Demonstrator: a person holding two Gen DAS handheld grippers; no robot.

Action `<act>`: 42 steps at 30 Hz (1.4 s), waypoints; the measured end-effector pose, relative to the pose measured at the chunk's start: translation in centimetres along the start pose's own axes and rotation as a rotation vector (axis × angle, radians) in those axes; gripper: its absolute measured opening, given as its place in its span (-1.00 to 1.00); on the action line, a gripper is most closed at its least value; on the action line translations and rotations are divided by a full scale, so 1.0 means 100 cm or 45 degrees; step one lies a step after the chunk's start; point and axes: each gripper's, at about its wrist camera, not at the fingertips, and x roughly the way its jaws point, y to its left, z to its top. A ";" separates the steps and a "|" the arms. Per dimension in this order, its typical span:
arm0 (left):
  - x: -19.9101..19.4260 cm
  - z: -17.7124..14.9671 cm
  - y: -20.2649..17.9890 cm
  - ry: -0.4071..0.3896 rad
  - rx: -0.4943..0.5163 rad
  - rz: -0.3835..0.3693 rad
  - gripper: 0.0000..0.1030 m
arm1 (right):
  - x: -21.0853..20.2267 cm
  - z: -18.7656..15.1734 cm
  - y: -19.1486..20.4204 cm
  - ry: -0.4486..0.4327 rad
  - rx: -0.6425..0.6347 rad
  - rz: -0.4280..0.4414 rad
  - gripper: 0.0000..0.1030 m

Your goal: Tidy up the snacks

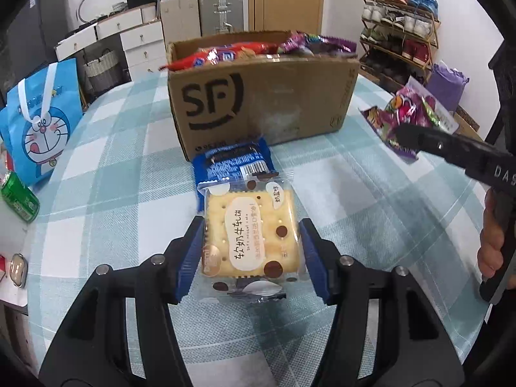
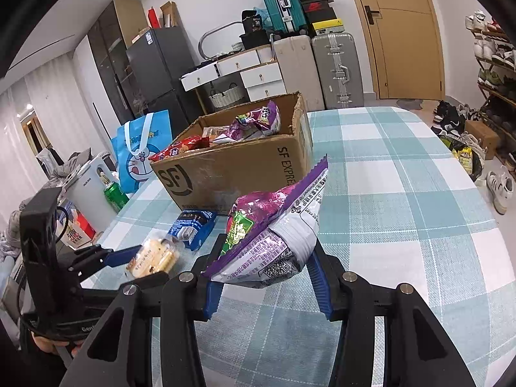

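Right now you are holding two snacks at once, both short of the box (image 1: 264, 96), which is the landmark for everything here. Your left gripper (image 1: 253, 238) is clamping the cracker pack (image 1: 250, 235) by its two side edges, flat and label-up, just in front of the box's printed face. Whether the pack is lifted or resting on the tablecloth (image 1: 113, 167) is hard to tell from the left wrist view; the right wrist view suggests it is lifted a little. Gripping it by the edges is keeping the crackers from being crushed, I judge.

Your right gripper (image 2: 262, 267) is pinching the purple bag (image 2: 274, 225) across its lower end, so the bag is puffing up and tilting toward the box. It is hanging in the air off the box's right front corner, well clear of the cloth.

The blue pack (image 1: 232, 161) is lying on the cloth against the foot of the box, between the box and the cracker pack, not yet gathered. Inside the box a red packet (image 1: 222, 53) and more purple bags (image 1: 316, 43) are already piling up, so the sorting looks well underway.

To the left of the box, the blue gift bag (image 1: 42, 119) and the green can (image 1: 19, 198) are standing aside, untouched by either gripper.
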 end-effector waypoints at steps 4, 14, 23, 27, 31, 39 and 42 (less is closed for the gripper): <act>-0.009 0.006 0.005 -0.049 -0.021 0.016 0.08 | 0.000 0.000 0.005 -0.009 -0.017 0.013 -0.09; -0.047 0.020 0.020 -0.147 -0.047 0.026 0.08 | -0.001 0.010 0.023 -0.032 -0.083 0.038 -0.09; -0.075 0.060 0.044 -0.252 -0.133 0.014 0.08 | -0.002 0.046 0.039 -0.070 -0.116 0.060 -0.09; -0.080 0.079 0.055 -0.280 -0.159 0.008 0.09 | -0.007 0.064 0.046 -0.103 -0.128 0.076 -0.09; -0.084 0.095 0.062 -0.305 -0.174 0.006 0.09 | -0.011 0.081 0.054 -0.120 -0.154 0.077 -0.09; -0.070 0.124 0.066 -0.313 -0.199 0.018 0.08 | -0.001 0.115 0.053 -0.113 -0.075 0.112 -0.09; -0.056 0.136 0.066 -0.299 -0.207 0.033 0.08 | 0.010 0.126 0.047 -0.102 -0.025 0.105 -0.09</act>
